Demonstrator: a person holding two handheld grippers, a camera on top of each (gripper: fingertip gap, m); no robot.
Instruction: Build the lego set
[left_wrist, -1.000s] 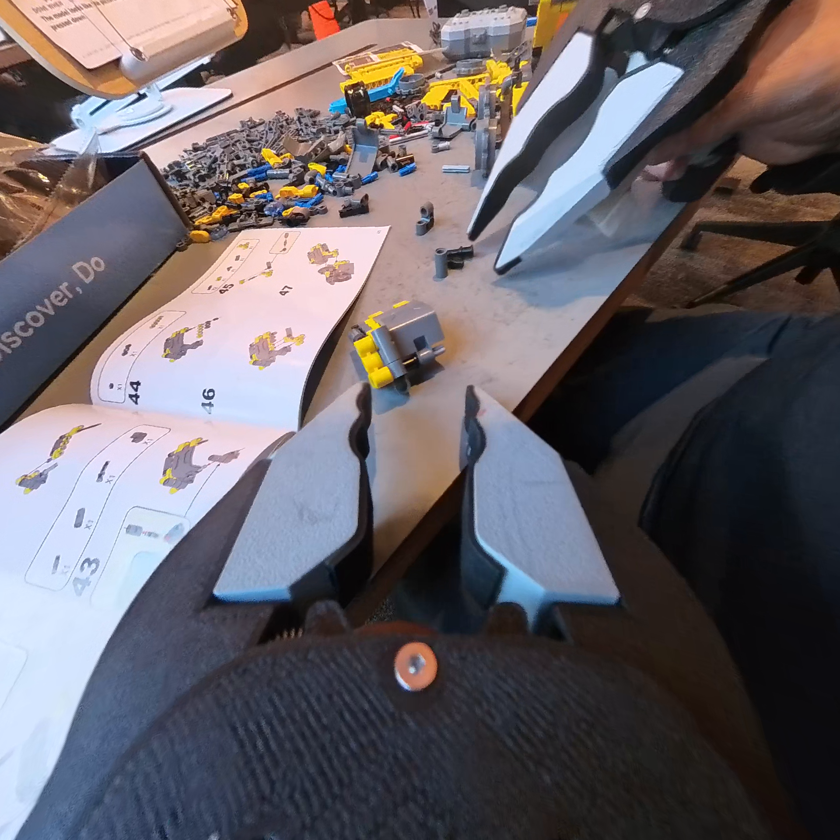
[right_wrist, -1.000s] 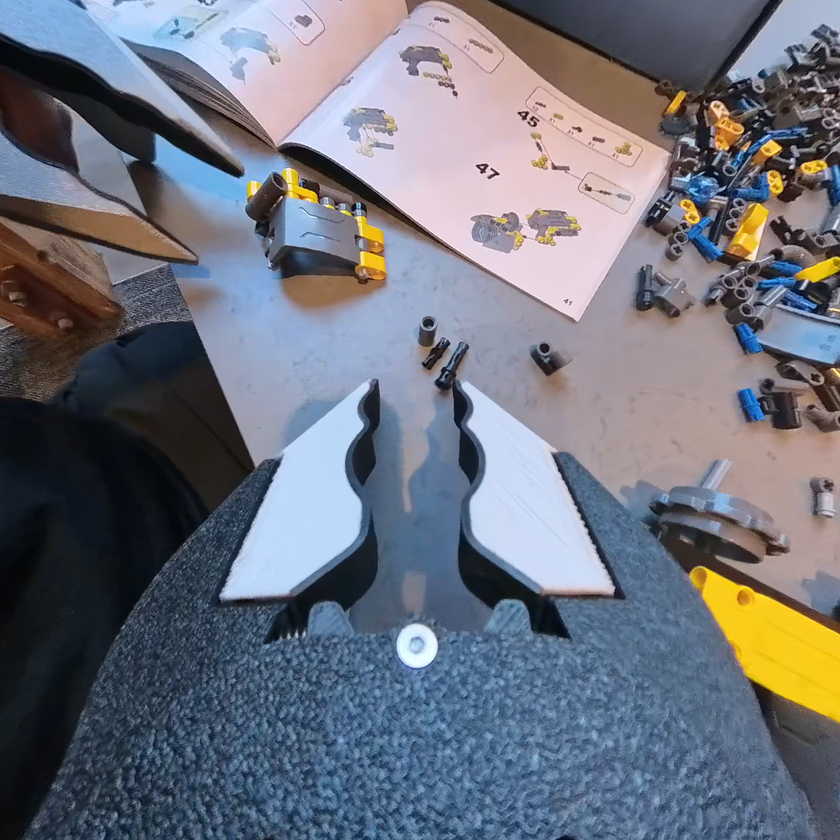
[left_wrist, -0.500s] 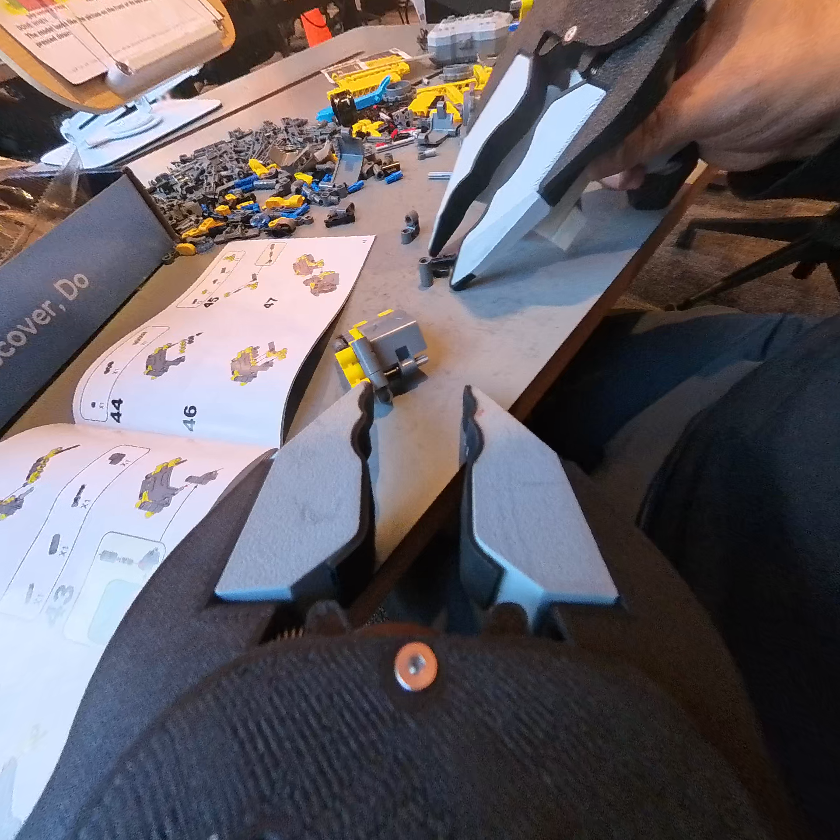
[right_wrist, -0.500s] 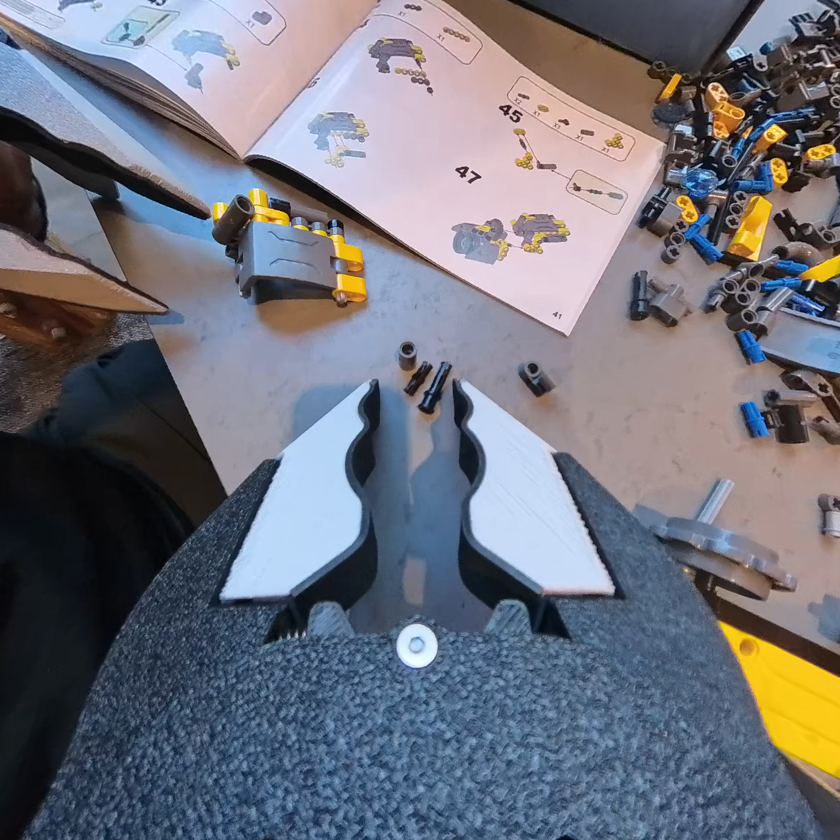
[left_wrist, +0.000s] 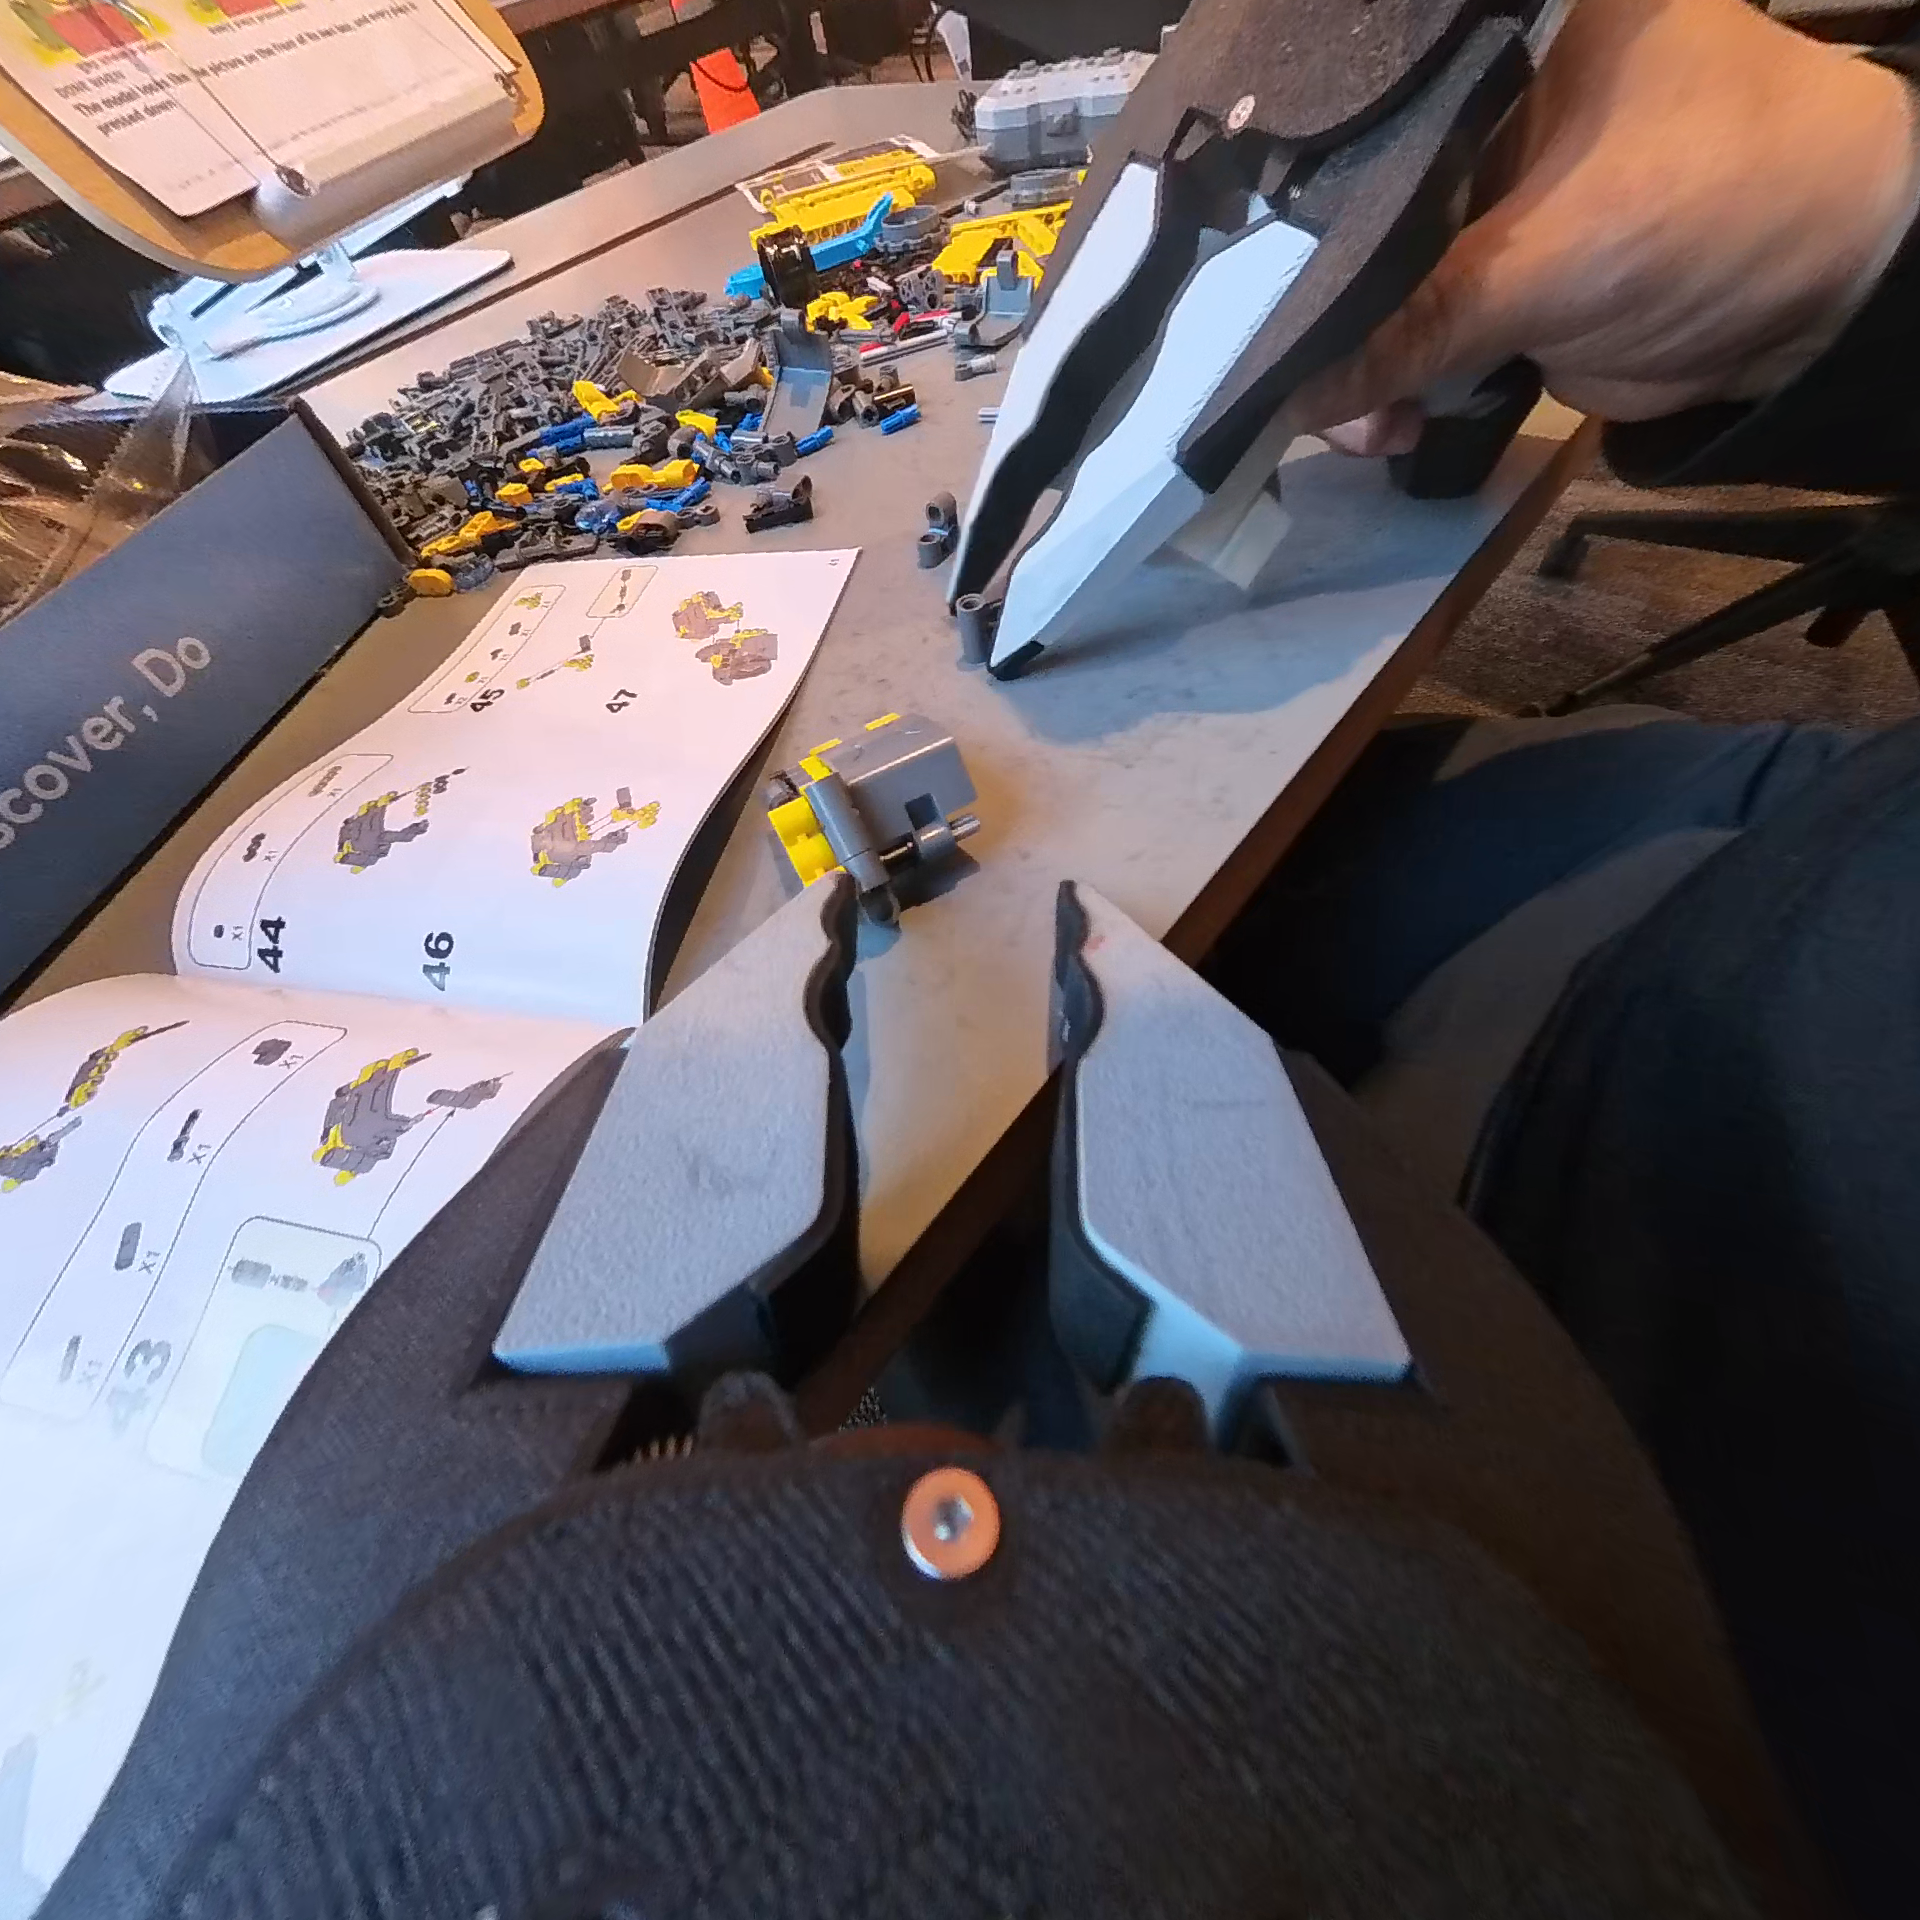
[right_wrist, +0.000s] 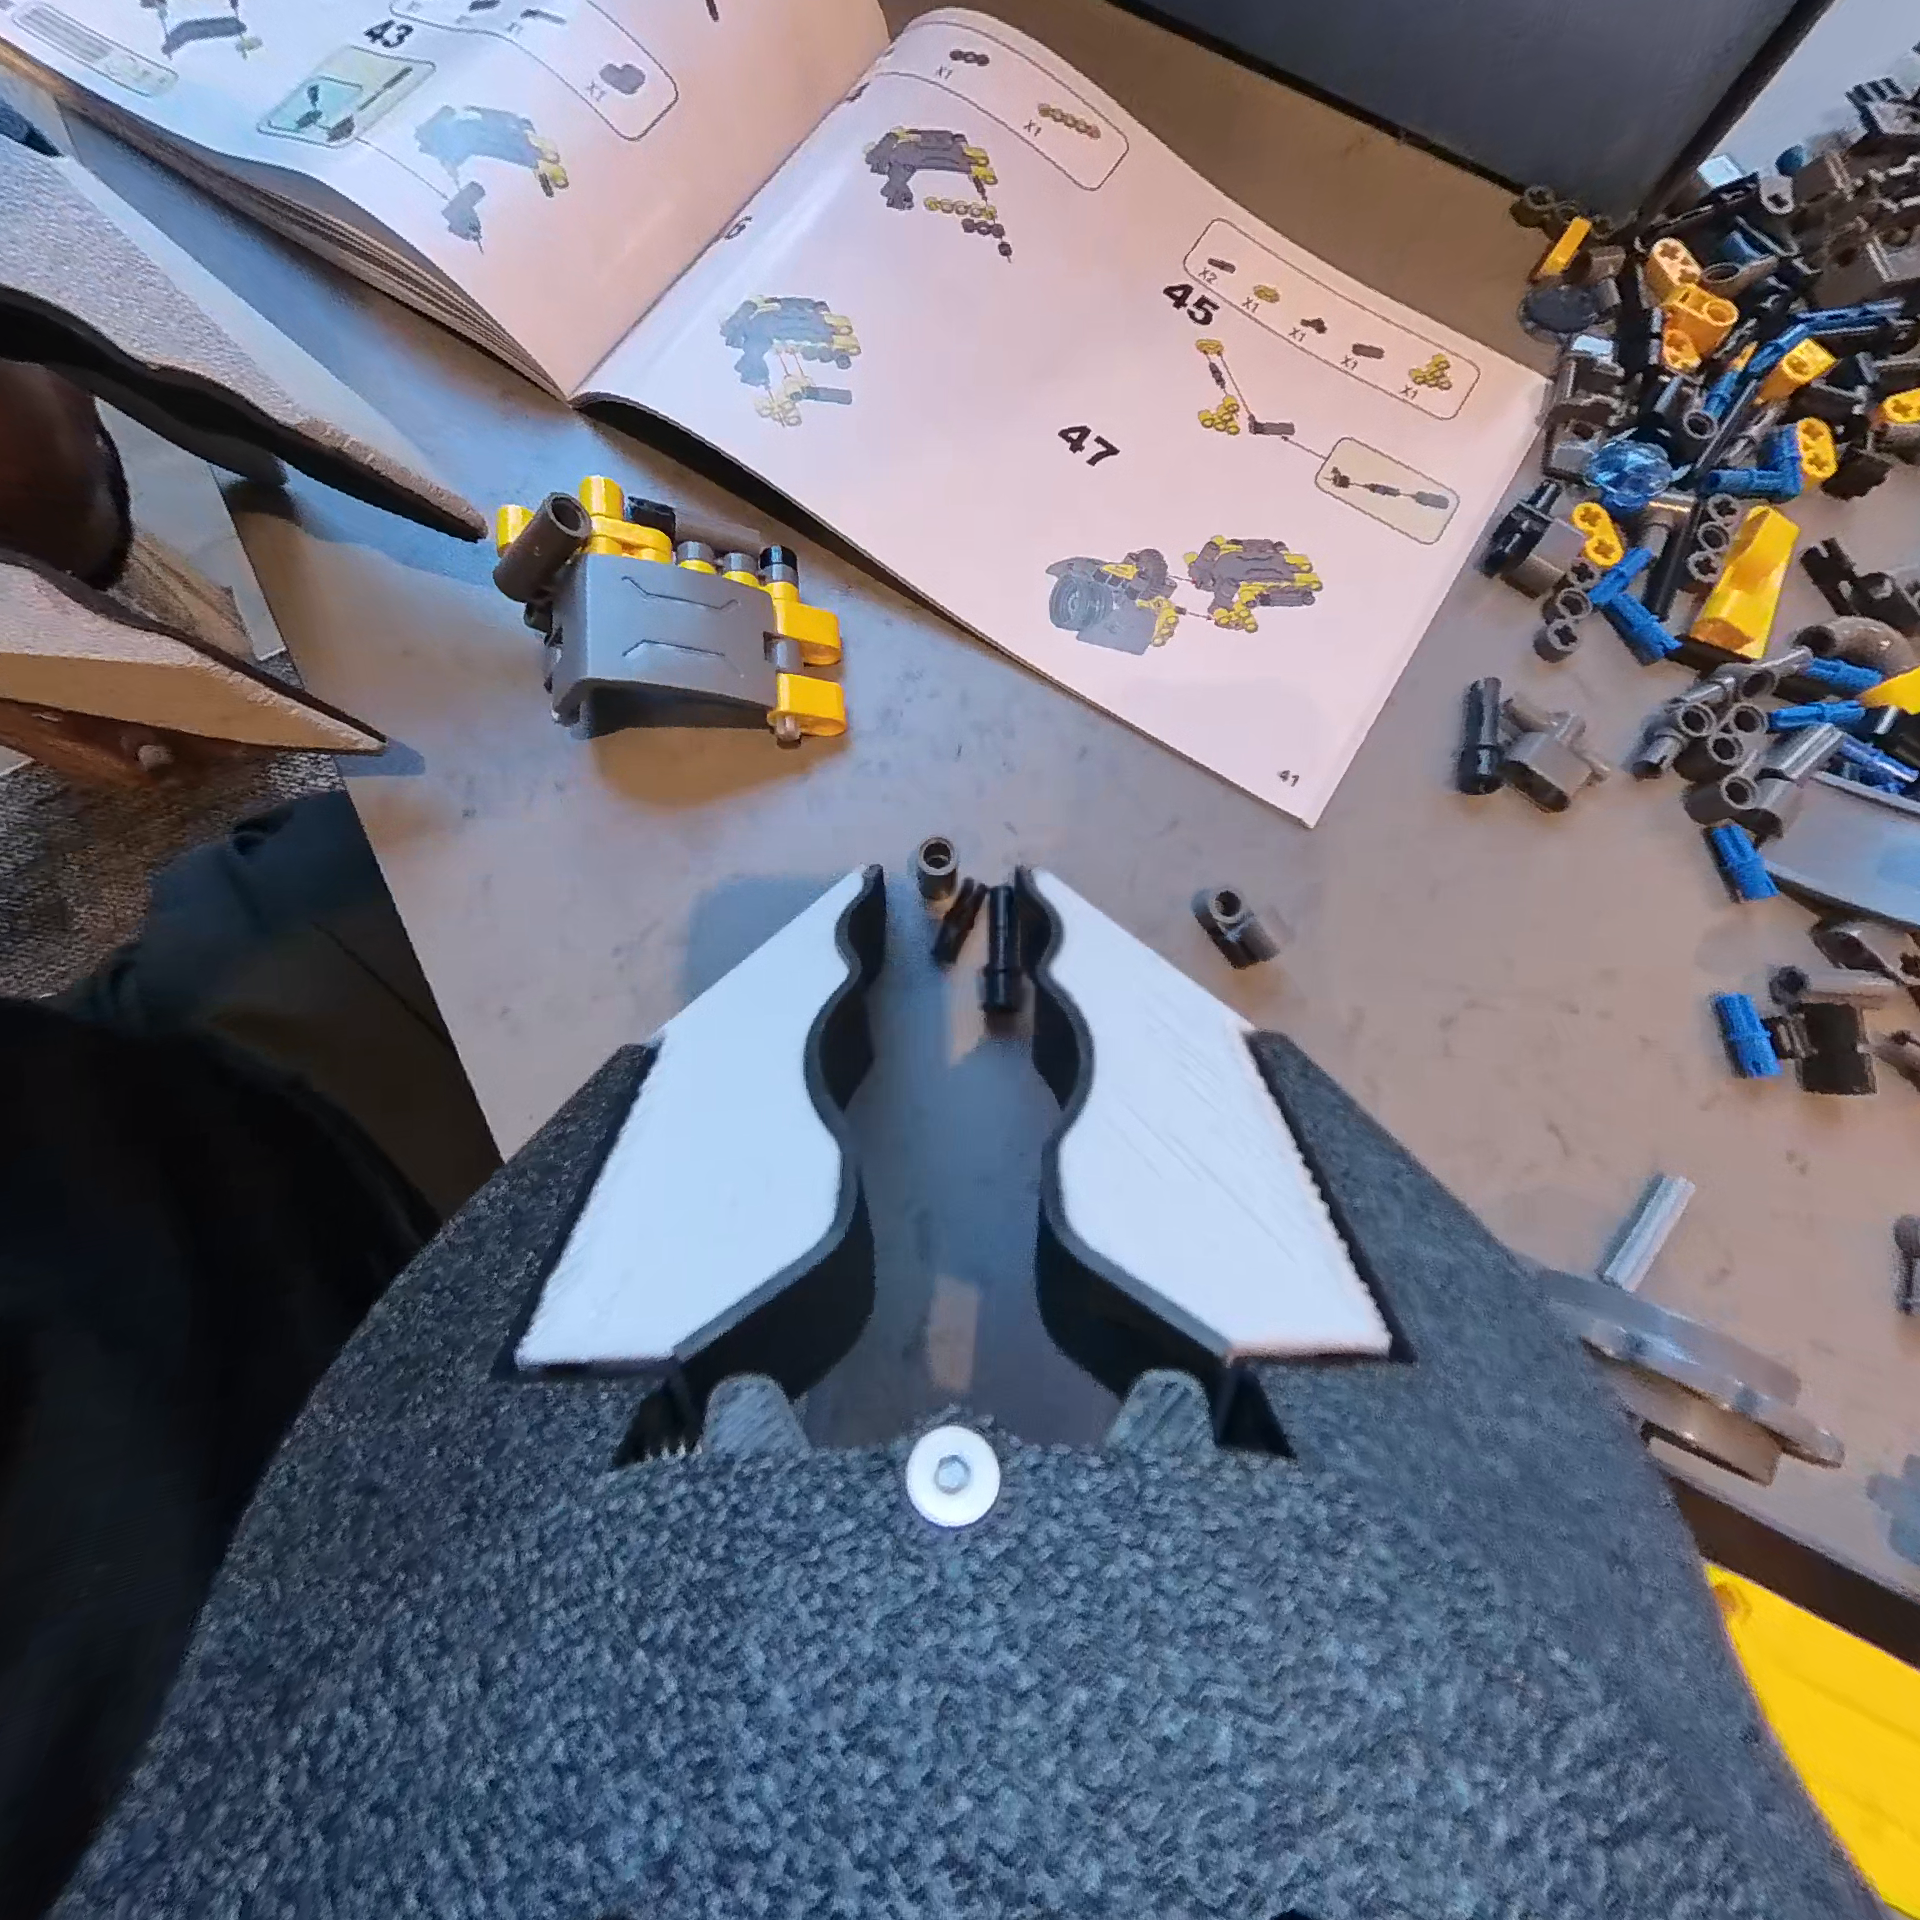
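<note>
My right gripper is open, its tips down at the grey table. Between its fingers lie a long black pin, a short black pin and a small grey bush. It also shows in the left wrist view, held by a hand. A grey and yellow brick assembly lies left of it, beside the open instruction booklet. My left gripper is open and empty, its left fingertip just short of that assembly near the table's front edge.
A pile of loose grey, blue and yellow pieces lies to the right of the booklet. A grey connector sits alone near the pins. A dark box stands left of the booklet. Yellow built parts sit at the back. A person's legs are past the table edge. There is about 10 cm between the tips of the two grippers. My left tips are about 15 cm from the grey connector, my right tips only 4 cm. My left wrist view looks at it from another angle.
My right gripper has moved forward and down so the black pins and bush now lie between its fingers. My left gripper has crept closer to the grey and yellow assembly.
</note>
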